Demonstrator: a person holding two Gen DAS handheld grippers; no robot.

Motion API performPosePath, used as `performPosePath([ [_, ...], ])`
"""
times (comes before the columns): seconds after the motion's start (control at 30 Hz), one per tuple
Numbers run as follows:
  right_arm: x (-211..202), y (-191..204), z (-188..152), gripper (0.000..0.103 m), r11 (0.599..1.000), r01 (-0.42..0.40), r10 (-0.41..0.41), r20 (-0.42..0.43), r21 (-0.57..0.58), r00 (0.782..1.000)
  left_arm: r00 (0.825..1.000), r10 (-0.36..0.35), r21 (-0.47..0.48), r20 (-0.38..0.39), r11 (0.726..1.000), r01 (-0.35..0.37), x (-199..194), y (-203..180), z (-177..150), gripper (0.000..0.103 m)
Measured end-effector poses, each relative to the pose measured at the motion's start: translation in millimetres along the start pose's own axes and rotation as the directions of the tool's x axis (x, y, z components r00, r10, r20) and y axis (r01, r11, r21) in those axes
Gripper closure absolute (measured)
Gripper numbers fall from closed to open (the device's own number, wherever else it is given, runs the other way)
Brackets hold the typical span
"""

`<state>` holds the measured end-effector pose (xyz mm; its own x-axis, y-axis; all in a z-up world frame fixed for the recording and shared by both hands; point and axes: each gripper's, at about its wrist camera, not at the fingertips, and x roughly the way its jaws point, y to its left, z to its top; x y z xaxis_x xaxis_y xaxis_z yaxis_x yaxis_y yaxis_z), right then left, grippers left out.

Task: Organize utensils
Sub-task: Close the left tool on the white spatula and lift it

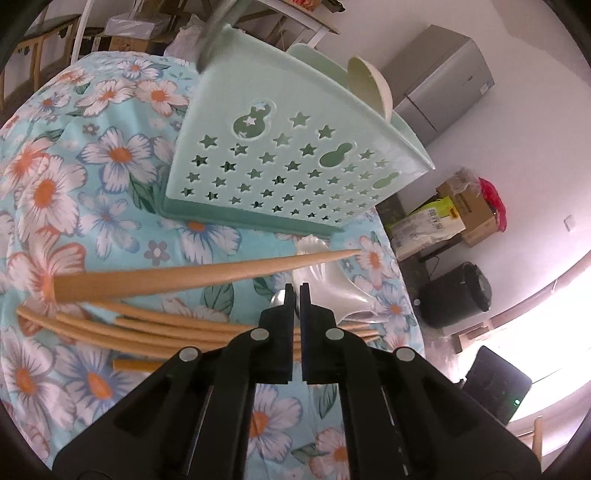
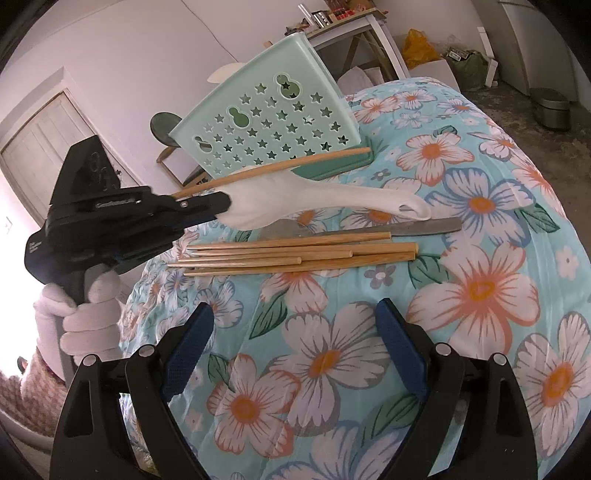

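My left gripper (image 1: 297,291) is shut on the thin end of a wooden chopstick (image 1: 166,280), which hangs lifted above the floral cloth. In the right wrist view the same left gripper (image 2: 225,203) sits at the left in a gloved hand (image 2: 88,314), and the chopstick (image 2: 295,162) slants toward the mint utensil holder (image 2: 273,122). Several more chopsticks (image 2: 295,254) lie in a bundle on the cloth, beside a white spoon (image 2: 332,199) and a flat metal utensil (image 2: 424,227). My right gripper (image 2: 295,350) stands open over the cloth with nothing between its fingers.
The star-punched holder (image 1: 288,158) stands at the table's far side with a cream spoon (image 1: 369,85) and a grey metal handle (image 1: 214,33) sticking out. The round table's edge (image 1: 399,258) drops off just right of the holder. Boxes and a black bin sit on the floor beyond.
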<state>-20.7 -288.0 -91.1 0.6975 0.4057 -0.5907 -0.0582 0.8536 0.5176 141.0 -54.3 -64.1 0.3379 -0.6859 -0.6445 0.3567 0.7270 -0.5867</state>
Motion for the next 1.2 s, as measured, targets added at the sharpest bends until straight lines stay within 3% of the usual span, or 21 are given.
performPosePath([
  [0.4,0,1,0,0.016,1.0,0.004,-0.004,0.0,-0.002,1.0,0.997,-0.026,-0.137,-0.069,0.99,0.016,-30,43,-28,0.102],
  [0.77,2,5,0,0.016,1.0,0.021,-0.021,-0.001,-0.009,1.0,0.998,-0.022,-0.154,-0.065,0.988,0.012,-35,48,-39,0.101],
  [1.0,1,4,-1,0.016,1.0,0.022,-0.022,-0.001,-0.01,1.0,0.998,0.051,-0.061,0.047,0.997,-0.048,-56,38,-34,0.102],
  [1.2,1,4,-1,0.016,1.0,0.023,-0.023,-0.001,-0.011,1.0,0.98,0.113,0.008,0.164,0.993,-0.116,-95,35,-25,0.102],
])
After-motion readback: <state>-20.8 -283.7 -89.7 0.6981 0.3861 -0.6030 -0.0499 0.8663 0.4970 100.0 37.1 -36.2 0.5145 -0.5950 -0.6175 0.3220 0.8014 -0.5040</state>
